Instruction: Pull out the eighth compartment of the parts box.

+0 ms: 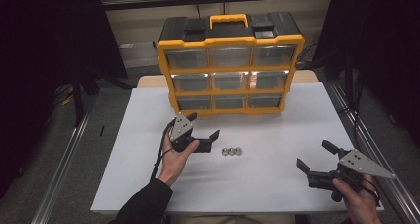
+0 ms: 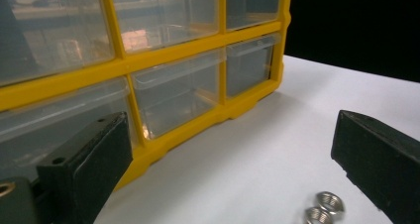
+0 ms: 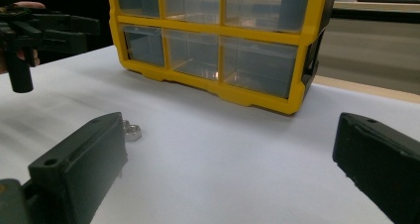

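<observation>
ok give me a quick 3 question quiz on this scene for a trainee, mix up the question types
1. True or false: the left gripper is shut on one of the hex nuts.
2. How many drawers does the yellow drawer organiser show on its front?
A. six
B. nine
C. twelve
3. Fill in: the nuts lie in a short row on the white table, nearer to the ____ gripper than to the other one, the right gripper.

Key
1. False: its jaws stand open with nothing between them, and the nuts lie on the table beside it.
2. B: three rows of three.
3. left
</observation>
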